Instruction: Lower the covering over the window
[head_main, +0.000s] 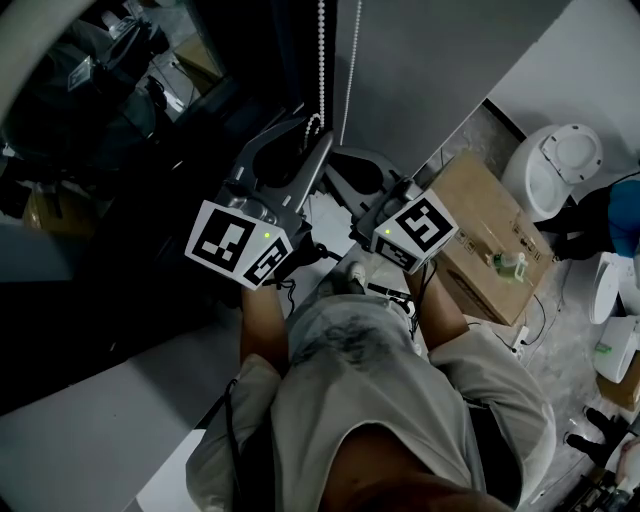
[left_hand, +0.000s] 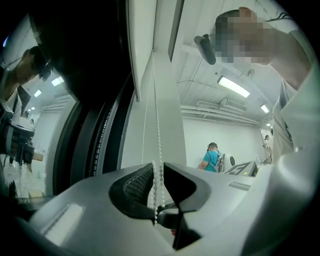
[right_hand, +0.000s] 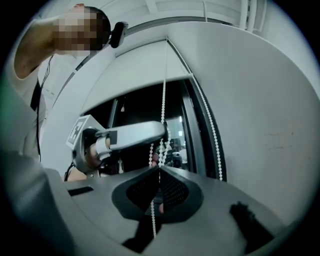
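Left claw (left_hand: 157, 169), right claw (right_hand: 159, 169) level at bead chain (head_main: 321, 50)

Bead chain (left_hand: 158, 127) in the open gap of the left gripper (left_hand: 157, 169), window frame (left_hand: 92, 145) close ahead, free air upward along the blind (right_hand: 135, 75), wall (right_hand: 265, 115) beside the right gripper (right_hand: 159, 169), cardboard box (head_main: 480, 215) below.

The head view looks steeply down from above the person onto the left claw (head_main: 308, 135) and right claw (head_main: 345, 160), whose own close views along their jaws both share the white beaded cord (head_main: 321, 60) with it.
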